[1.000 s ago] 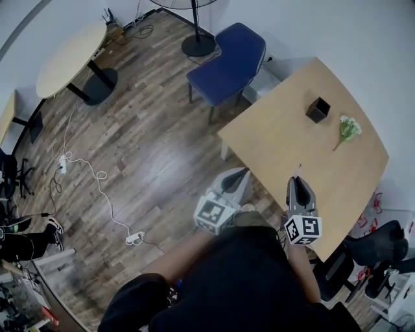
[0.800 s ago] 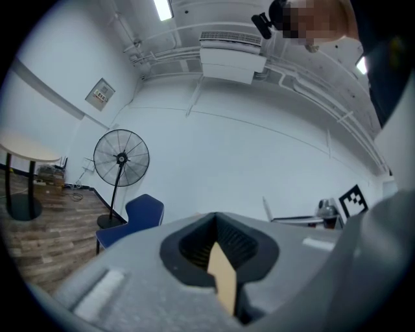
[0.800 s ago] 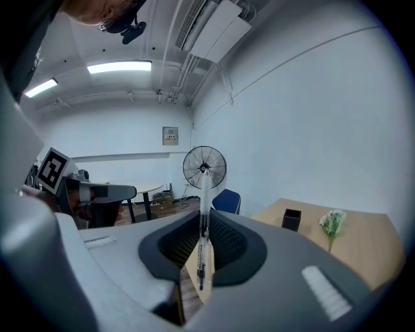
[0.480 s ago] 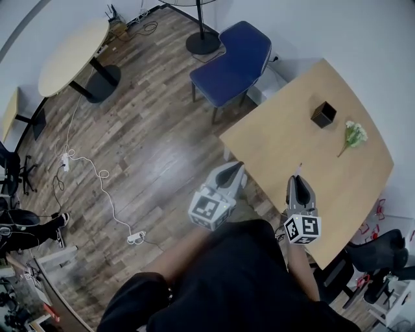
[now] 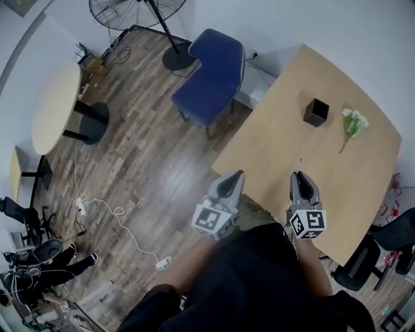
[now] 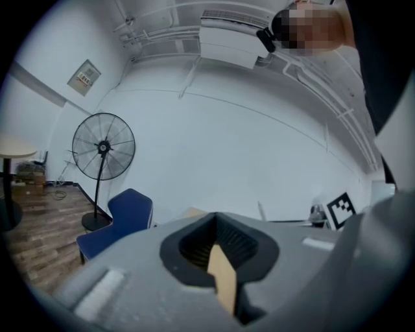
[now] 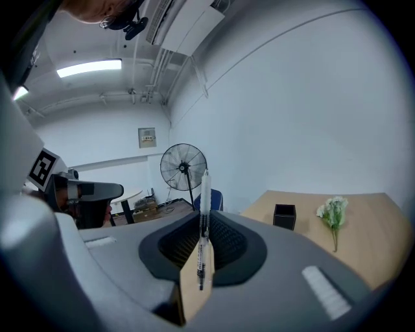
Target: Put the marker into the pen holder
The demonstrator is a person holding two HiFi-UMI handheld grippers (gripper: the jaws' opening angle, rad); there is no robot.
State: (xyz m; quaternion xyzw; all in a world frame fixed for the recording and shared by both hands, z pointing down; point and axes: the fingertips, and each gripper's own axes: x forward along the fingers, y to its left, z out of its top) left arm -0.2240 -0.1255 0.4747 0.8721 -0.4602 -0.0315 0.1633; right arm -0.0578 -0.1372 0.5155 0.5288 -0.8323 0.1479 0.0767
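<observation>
1. Over the near edge of the table [image 5: 279, 139], in the head view, the right gripper [image 5: 299, 177] points at the far side with a thin marker [image 5: 299, 163] sticking out past its tips. The left gripper [image 5: 231, 180] is level with it, at the table's corner edge. A black holder [image 5: 316, 111] stands well ahead on the far part of the table, with flowers [image 5: 352, 123] just to its right. A blue chair [image 5: 211, 74] sits past the table's left edge, and a fan [image 5: 139, 10] stands beyond it.
2. From the left gripper view, the jaws are closed together with nothing between them. Past them show the fan, the chair and a white wall.
3. From the right gripper view, the jaws are nearly closed and clamp the marker, which stands upright with its white end above the tips. The holder is well beyond it to the right, apart from the marker, and the flowers lie beside the holder.
</observation>
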